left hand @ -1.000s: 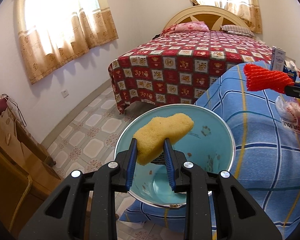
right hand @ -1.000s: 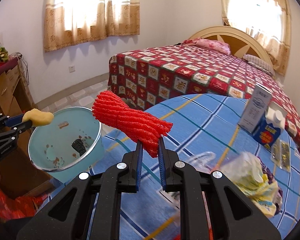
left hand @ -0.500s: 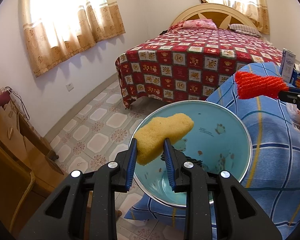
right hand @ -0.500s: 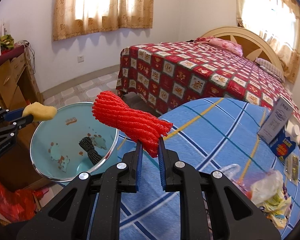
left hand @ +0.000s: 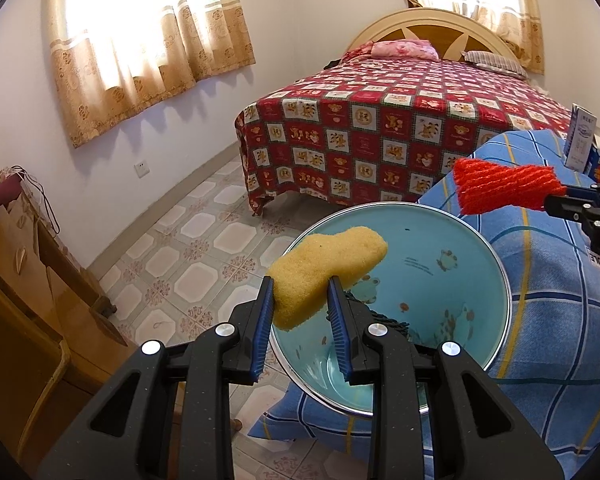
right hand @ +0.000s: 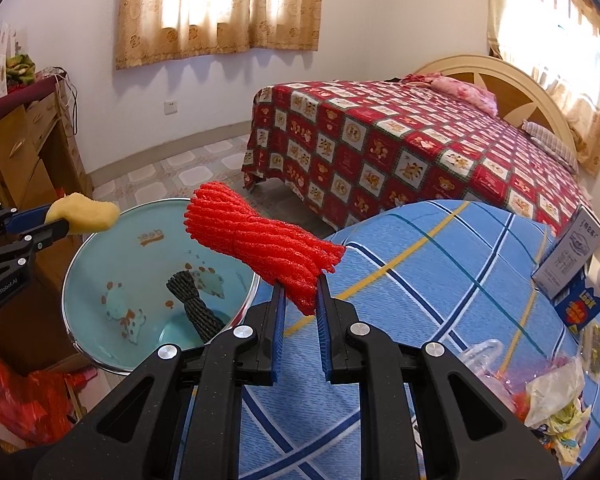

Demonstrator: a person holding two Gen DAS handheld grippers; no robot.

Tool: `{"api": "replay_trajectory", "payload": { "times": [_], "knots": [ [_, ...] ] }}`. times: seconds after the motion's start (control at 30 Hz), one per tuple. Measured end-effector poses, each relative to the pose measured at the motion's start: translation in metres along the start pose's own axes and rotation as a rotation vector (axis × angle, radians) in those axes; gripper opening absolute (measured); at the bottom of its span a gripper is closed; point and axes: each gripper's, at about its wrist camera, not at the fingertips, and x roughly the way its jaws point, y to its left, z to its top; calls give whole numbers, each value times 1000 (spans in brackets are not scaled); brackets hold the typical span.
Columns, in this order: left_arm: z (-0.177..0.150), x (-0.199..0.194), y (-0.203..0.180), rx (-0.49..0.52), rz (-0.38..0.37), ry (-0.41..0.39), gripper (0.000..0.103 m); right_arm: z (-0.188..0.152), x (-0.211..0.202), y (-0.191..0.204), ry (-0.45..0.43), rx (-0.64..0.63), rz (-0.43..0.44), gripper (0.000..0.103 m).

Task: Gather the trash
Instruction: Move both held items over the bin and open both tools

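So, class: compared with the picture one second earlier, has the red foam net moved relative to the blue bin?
Yes. In the right wrist view, the red foam net has shifted toward the blue bin; its tip now overlaps the bin's rim.

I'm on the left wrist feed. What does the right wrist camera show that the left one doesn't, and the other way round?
Only the right wrist view shows the crumpled wrappers on the blue cloth's near right and the black net lying whole in the bin. Only the left wrist view shows the yellow sponge end-on, pinched in the left gripper over the bin's near rim. Both show the blue bin, the red foam net clamped in the right gripper, the boxes, the blue checked cloth and the bed.
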Motion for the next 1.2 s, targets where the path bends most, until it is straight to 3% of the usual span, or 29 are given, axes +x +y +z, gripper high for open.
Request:
{"api": "replay_trajectory", "payload": {
  "times": [0.97, 1.07, 1.1, 1.13, 1.17, 1.2],
  "knots": [
    [-1, 0, -2, 5, -5, 1, 28, 2, 3, 10, 6, -16, 7, 16],
    [-2, 0, -8, 9, -17, -2, 30, 2, 4, 17, 7, -25, 22, 16],
    [-2, -1, -10, 6, -19, -5, 37, 1, 4, 20, 3, -28, 29, 17],
    [-3, -2, -11, 4, -24, -7, 44, 1, 4, 22, -3, -30, 34, 28],
    [-3, -3, -11, 4, -26, -15, 52, 1, 3, 23, -8, -29, 38, 45],
    [-2, -4, -13, 6, -26, -19, 53, 0, 3, 24, -14, -28, 39, 49]
  ]
}}
